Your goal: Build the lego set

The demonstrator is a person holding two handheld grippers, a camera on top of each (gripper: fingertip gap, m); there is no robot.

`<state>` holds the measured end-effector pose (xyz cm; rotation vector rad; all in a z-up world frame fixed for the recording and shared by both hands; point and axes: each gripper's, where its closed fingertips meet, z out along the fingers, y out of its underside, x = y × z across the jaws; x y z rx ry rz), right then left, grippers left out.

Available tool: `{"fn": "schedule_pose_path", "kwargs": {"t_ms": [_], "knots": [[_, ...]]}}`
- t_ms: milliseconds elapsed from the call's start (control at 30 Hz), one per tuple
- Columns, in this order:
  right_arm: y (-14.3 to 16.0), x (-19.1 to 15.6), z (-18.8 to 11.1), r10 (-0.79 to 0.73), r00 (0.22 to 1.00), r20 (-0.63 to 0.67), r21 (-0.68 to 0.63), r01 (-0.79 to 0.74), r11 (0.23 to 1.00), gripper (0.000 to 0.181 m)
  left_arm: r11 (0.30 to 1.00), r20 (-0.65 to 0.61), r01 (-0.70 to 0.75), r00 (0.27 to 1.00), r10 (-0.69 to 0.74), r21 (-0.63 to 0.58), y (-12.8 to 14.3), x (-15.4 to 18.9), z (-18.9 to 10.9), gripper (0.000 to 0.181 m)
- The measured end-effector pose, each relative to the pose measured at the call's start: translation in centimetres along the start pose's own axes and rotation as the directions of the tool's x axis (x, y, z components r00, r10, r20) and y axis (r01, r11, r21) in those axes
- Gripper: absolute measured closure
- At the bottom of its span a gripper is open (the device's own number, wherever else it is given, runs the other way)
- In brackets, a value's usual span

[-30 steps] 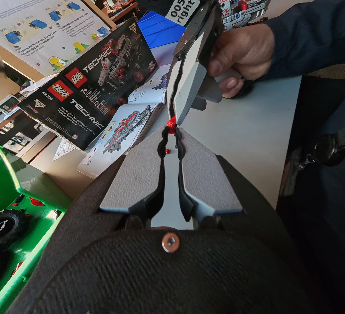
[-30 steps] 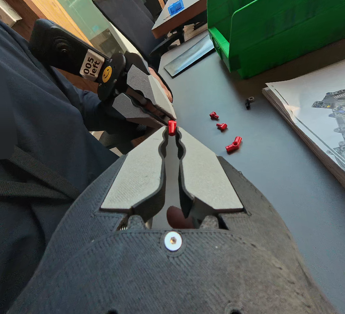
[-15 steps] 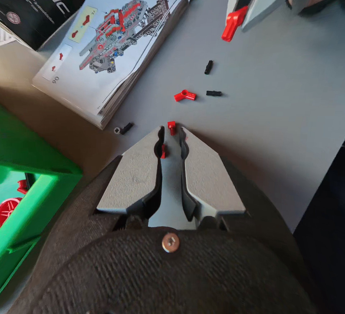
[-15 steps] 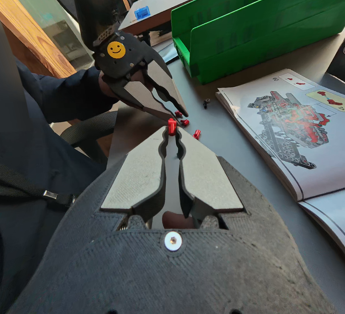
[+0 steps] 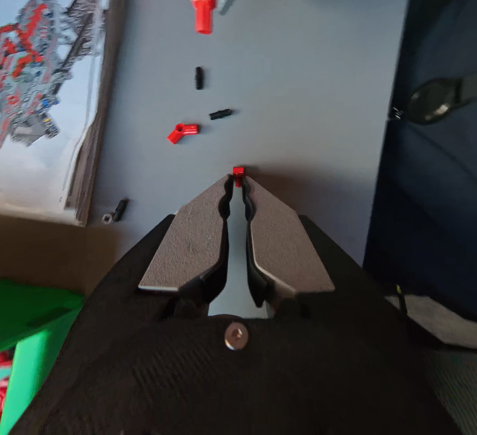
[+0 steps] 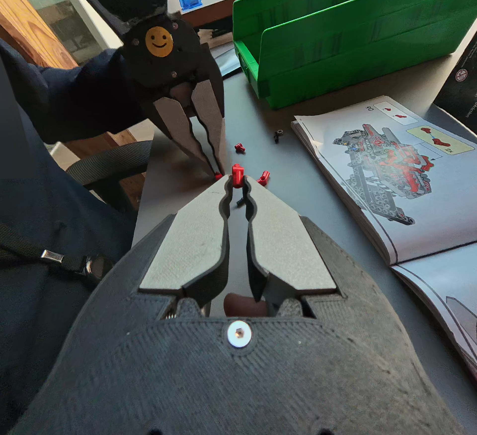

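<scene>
Right gripper fingers pinch a red connector above the table; left gripper fingers pinch a red pin at the table; both parts small, rigid, slippery: grip mid-barrel.

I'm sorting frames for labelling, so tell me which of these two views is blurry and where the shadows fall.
Left wrist view: motion-blurred, worst on the booklet and green bin; the left gripper casts a dark shadow on the table around its tips. Right wrist view: sharp, wide-angle bowing at the edges, and the booklet page is brightly lit; shadow lies under the left gripper.
</scene>
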<state>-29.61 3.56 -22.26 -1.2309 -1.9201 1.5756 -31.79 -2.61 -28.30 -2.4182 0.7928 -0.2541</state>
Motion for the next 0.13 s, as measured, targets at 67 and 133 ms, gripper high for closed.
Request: {"fn": "schedule_pose_path", "kwargs": {"t_ms": [67,133], "knots": [[0.1,-0.2,0.1,-0.014,1.0,0.003,-0.006,0.014,1.0,0.177,0.995,-0.067,-0.103,0.993,0.103,0.002,-0.1,1.3,0.1,0.178],[0.2,-0.4,0.2,-0.028,1.0,0.006,-0.016,0.028,0.999,0.177,0.986,-0.124,-0.166,0.979,0.164,-0.001,-0.2,2.1,0.2,0.178]]}}
